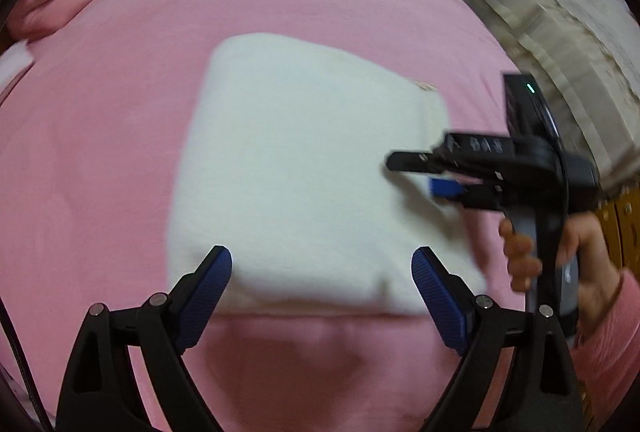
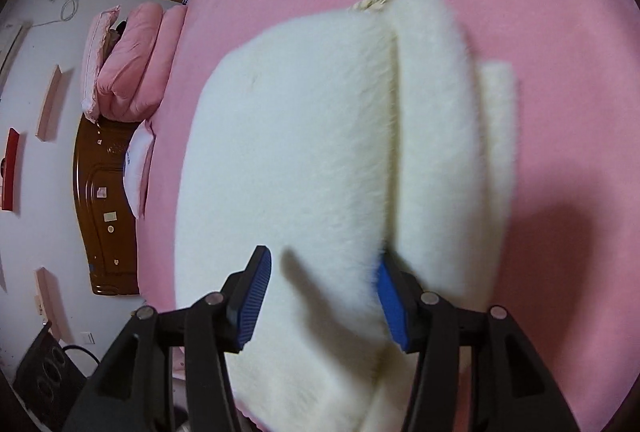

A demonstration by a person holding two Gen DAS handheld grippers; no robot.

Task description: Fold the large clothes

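A white fluffy garment (image 1: 308, 168) lies folded into a thick rectangle on the pink bed sheet (image 1: 100, 160). My left gripper (image 1: 322, 260) hangs open over the garment's near edge, with nothing between its blue pads. At the garment's right edge is my right gripper (image 1: 416, 176), held by a hand in a pink sleeve. In the right wrist view the garment (image 2: 304, 160) shows stacked layers and a knitted cream trim at its far end. My right gripper (image 2: 320, 266) is open. Its right pad sits in the crease under the top layer and its left pad stands clear above the pile.
Pink pillows and folded quilts (image 2: 132, 72) are stacked at the head of the bed, against a brown wooden headboard (image 2: 104, 212). A cream patterned bulk (image 1: 560, 52) stands beyond the bed's right side. Bare pink sheet (image 2: 560, 112) surrounds the garment.
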